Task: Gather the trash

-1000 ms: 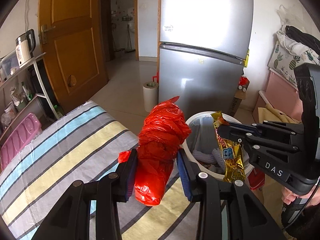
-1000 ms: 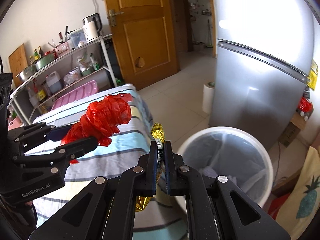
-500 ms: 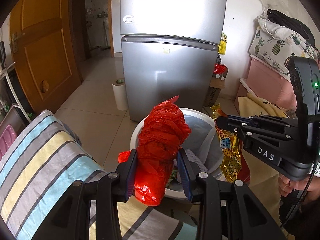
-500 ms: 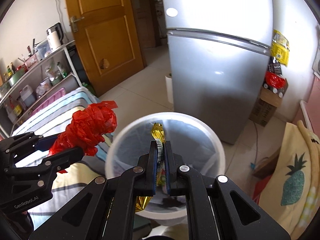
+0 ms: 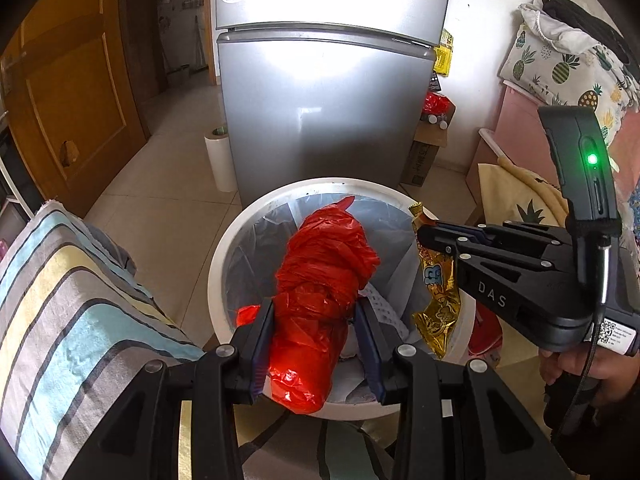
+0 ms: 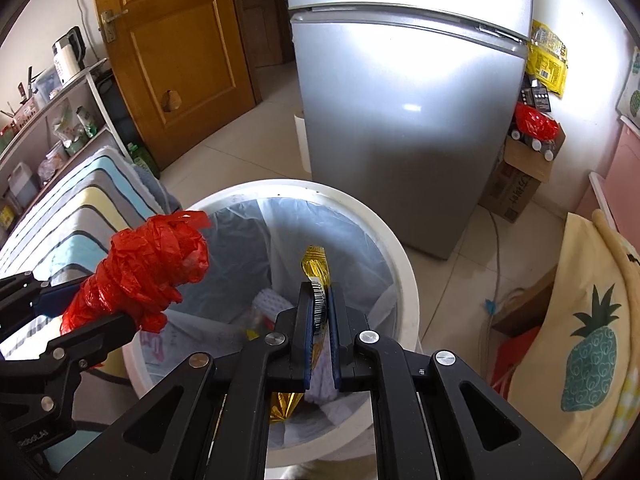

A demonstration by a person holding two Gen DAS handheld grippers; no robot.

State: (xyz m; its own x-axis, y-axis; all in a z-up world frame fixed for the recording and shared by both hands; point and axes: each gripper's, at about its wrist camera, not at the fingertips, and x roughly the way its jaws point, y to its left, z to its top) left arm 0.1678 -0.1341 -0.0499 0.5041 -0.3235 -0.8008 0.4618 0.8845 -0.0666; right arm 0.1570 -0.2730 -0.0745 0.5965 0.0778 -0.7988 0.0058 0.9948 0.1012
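Observation:
My left gripper [image 5: 316,320] is shut on a crumpled red plastic bag [image 5: 320,284] and holds it over the white round bin [image 5: 240,232]. My right gripper [image 6: 321,308] is shut on a gold snack wrapper [image 6: 316,264], also above the bin [image 6: 400,256]. The bin has a clear liner and some white trash at the bottom. The right gripper with the wrapper [image 5: 438,292] shows at the right in the left wrist view. The red bag [image 6: 148,264] shows at the left in the right wrist view.
A silver fridge [image 5: 328,92] stands just behind the bin. A striped blanket [image 5: 68,304] lies to the left. A paper roll [image 5: 220,160] stands on the tiled floor by the fridge. A pineapple-print cushion [image 6: 592,344] and a cardboard box [image 6: 516,188] are to the right.
Both grippers have swung from over the striped blanket to above the bin, carrying the red bag and the gold wrapper. Both stay shut.

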